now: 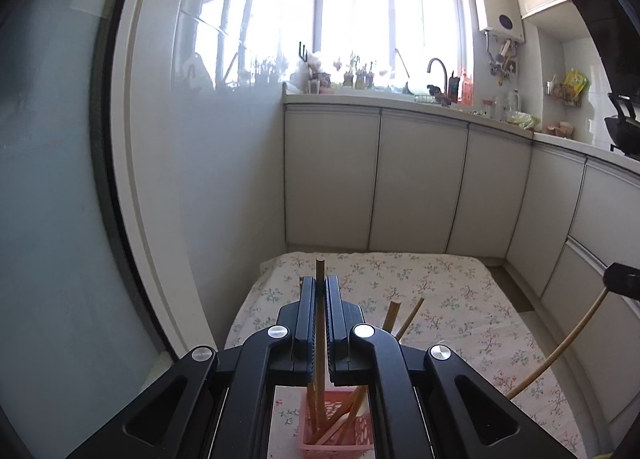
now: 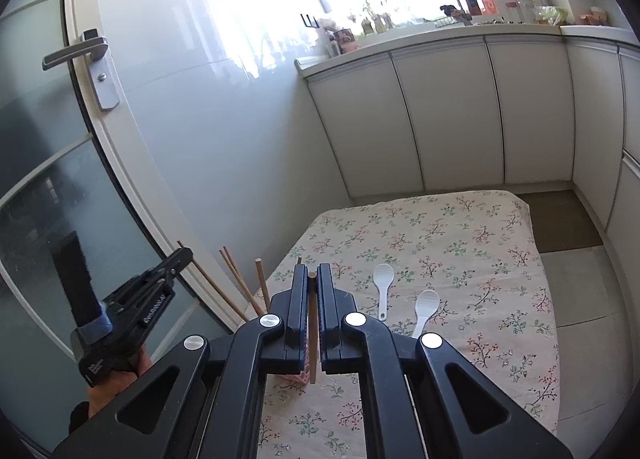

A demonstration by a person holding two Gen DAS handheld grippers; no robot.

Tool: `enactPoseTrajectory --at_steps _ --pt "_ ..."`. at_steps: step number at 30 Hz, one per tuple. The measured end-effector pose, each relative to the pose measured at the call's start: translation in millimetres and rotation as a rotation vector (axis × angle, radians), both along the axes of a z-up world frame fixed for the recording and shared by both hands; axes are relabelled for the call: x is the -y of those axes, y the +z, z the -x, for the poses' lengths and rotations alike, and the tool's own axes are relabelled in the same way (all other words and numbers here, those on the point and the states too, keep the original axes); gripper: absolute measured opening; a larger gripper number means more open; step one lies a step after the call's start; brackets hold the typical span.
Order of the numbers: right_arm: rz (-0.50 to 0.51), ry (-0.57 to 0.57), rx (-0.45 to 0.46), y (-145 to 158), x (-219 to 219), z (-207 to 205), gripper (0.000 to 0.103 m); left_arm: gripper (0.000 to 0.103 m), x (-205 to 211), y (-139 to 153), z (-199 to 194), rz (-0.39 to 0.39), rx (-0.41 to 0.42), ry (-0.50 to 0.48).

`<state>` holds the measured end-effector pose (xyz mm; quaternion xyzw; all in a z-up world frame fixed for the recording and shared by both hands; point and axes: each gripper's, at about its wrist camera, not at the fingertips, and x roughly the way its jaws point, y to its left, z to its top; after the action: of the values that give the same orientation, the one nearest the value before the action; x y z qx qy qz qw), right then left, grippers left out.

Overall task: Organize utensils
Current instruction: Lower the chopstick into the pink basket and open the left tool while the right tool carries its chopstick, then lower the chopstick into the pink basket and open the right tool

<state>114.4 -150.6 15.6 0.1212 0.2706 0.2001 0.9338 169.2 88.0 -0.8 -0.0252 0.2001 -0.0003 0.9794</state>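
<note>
The pink basket (image 1: 336, 423) stands on the floral tablecloth (image 1: 440, 299) and serves as the landmark here. Directly above it, the left gripper (image 1: 320, 283) has its jaws pressed together on a wooden chopstick (image 1: 320, 271), which stands upright between the pads with its lower end reaching down into the basket. Several more chopsticks (image 1: 348, 415) lean inside the basket, two of them poking out to its right past the gripper body. In the right wrist view the right gripper (image 2: 312, 271) has its jaws clamped on a second wooden stick (image 2: 312, 323), held upright just beside the basket (image 2: 298, 377), whose pink wall peeks out under the left finger. To the right of the basket, two white spoons (image 2: 383, 283) lie flat on the cloth, side by side and apart from each other, the nearer one (image 2: 426, 309) partly hidden by the gripper's frame. Left of the basket in that view, the left gripper (image 2: 176, 259) is seen from the side. White cabinet doors (image 2: 440, 111) stand beyond the table, and a glass door with a metal handle (image 2: 76, 53) rises on the far left.
</note>
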Motion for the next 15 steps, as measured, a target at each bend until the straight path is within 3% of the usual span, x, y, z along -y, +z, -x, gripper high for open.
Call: enactPoseTrajectory --at_steps 7,9,11,15 --pt "-0.006 0.008 0.009 2.5 -5.1 0.1 0.004 0.009 -1.6 -23.6 -22.1 0.050 -0.108 -0.019" --pt "-0.009 0.013 0.019 5.5 -7.5 1.9 0.004 0.021 -3.3 -20.8 -18.2 0.078 -0.114 -0.033" --pt "-0.015 0.019 0.031 9.7 -10.7 3.8 0.004 0.042 -5.3 -14.3 -10.0 0.097 -0.104 -0.036" --pt "-0.026 0.033 0.053 17.7 -20.4 4.5 0.004 0.053 -12.6 -7.1 7.4 0.098 -0.107 -0.012"
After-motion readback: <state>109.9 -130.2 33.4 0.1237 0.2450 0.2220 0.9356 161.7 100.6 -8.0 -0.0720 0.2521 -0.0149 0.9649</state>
